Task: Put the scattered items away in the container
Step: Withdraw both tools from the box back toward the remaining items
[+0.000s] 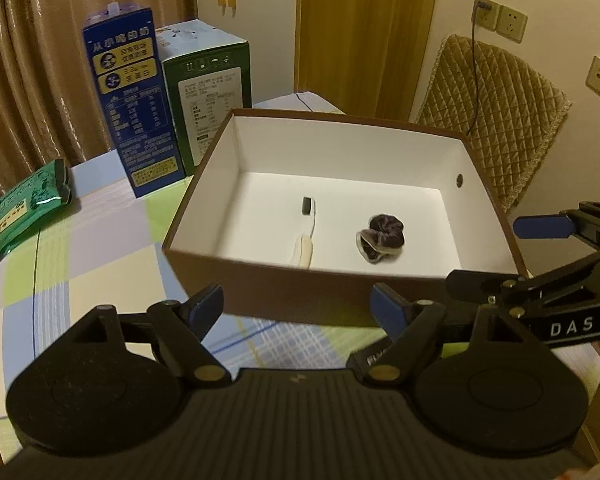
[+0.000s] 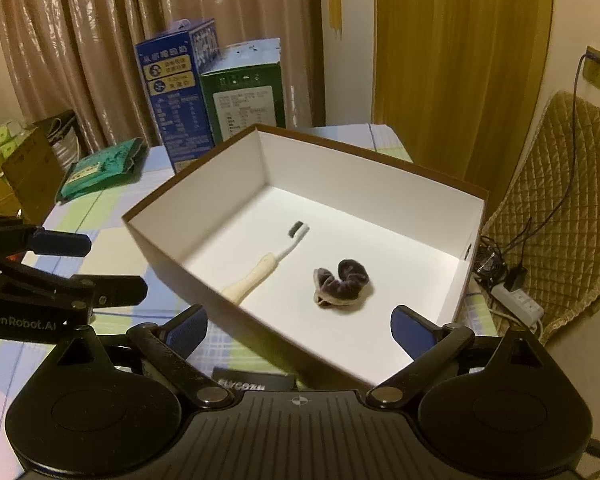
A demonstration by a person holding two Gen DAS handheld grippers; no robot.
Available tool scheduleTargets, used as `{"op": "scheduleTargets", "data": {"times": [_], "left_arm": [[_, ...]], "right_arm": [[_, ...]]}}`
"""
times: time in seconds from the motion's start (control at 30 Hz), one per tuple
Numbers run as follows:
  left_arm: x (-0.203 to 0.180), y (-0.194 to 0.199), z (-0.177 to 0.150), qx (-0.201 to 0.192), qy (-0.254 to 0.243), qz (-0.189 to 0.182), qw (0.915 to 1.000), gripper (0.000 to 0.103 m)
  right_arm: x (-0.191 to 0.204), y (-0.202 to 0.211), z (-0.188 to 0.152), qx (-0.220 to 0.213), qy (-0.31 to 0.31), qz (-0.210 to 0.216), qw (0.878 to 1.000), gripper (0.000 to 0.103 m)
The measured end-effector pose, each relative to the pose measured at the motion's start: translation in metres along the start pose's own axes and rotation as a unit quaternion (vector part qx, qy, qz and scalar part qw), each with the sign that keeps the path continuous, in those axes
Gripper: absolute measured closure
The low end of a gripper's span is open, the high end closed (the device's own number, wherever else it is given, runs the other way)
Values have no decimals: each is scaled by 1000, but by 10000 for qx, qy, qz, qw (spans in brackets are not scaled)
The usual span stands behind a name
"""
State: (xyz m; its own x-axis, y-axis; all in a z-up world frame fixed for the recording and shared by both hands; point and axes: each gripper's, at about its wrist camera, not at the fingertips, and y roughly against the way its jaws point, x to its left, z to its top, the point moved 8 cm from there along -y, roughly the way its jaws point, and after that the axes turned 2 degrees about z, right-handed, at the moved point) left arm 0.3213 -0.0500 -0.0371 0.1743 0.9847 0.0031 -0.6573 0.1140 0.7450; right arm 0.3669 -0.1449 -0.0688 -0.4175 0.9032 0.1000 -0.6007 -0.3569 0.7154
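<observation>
Left hand-held gripper (image 1: 298, 308) empty, jaws wide, before near wall of box (image 1: 300, 284). Right hand-held gripper (image 2: 300, 326) empty, jaws opening, over box's near corner. Toothbrush (image 1: 306, 234) and scrunchie (image 1: 380, 238) inside box, ahead of both; toothbrush axis near-to-far, head far. Green packet (image 1: 24, 210) still on tabletop (image 1: 100, 248), far left, nearer left hand.
</observation>
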Motion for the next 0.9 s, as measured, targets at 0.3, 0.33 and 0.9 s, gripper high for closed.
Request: {"op": "scheduleTargets", "data": {"times": [0.3, 0.33, 0.9], "left_arm": [[11, 39, -29, -107, 134, 33, 9998, 25], [12, 43, -33, -109, 154, 35, 9998, 24], [33, 80, -115, 191, 474, 55, 9987, 24]], "right_arm": [[20, 20, -22, -23, -21, 18, 10000, 5], [21, 21, -25, -15, -23, 26, 10000, 5], [53, 37, -89, 328, -81, 266, 9991, 5]]}}
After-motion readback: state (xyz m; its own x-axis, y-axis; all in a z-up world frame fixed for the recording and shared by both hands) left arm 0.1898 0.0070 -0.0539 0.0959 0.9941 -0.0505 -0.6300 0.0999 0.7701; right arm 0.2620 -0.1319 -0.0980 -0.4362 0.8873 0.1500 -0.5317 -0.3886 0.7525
